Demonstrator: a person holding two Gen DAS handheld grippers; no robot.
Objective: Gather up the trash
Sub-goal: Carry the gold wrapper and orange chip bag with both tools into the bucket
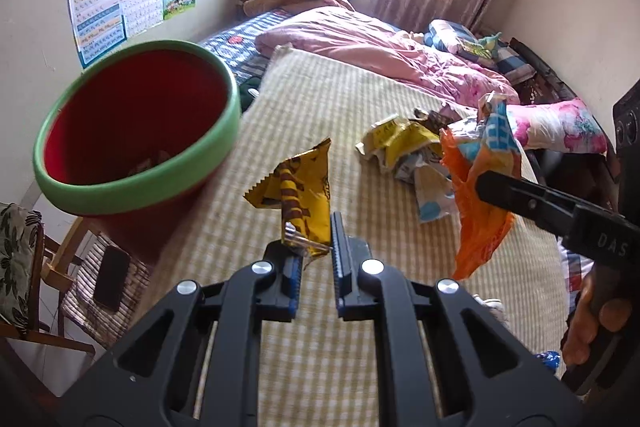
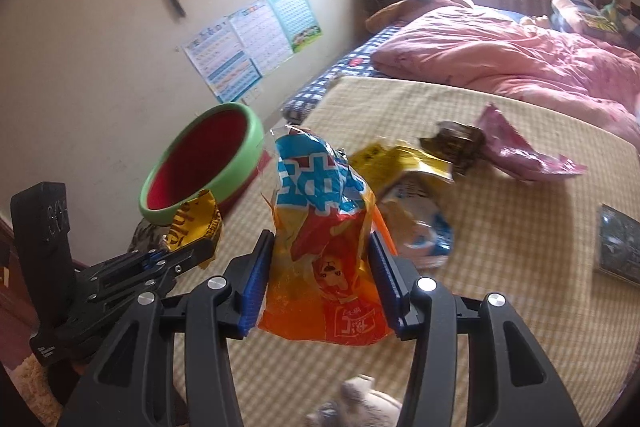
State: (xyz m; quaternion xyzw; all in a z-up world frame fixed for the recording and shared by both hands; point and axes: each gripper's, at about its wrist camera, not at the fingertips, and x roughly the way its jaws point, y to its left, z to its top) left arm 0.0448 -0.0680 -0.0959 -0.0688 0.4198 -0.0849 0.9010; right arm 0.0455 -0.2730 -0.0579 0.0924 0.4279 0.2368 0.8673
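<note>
My left gripper (image 1: 316, 237) is shut on a yellow and brown snack wrapper (image 1: 298, 193), held above the checked mat beside the red bin with a green rim (image 1: 132, 131). My right gripper (image 2: 322, 251) is shut on an orange and blue snack bag (image 2: 324, 227), lifted over the mat. That bag also shows in the left wrist view (image 1: 480, 179). More wrappers lie on the mat: a yellow and white one (image 1: 404, 151), a dark one (image 2: 458, 143) and a pink one (image 2: 516, 143). The bin shows in the right wrist view (image 2: 204, 163), with the left gripper (image 2: 188, 251) just below it.
A yellow checked mat (image 1: 320, 99) covers the near end of the bed, with a pink quilt (image 1: 360, 39) behind it. A chair with a phone (image 1: 110, 277) stands left of the bed. A dark flat packet (image 2: 618, 243) lies at the mat's right.
</note>
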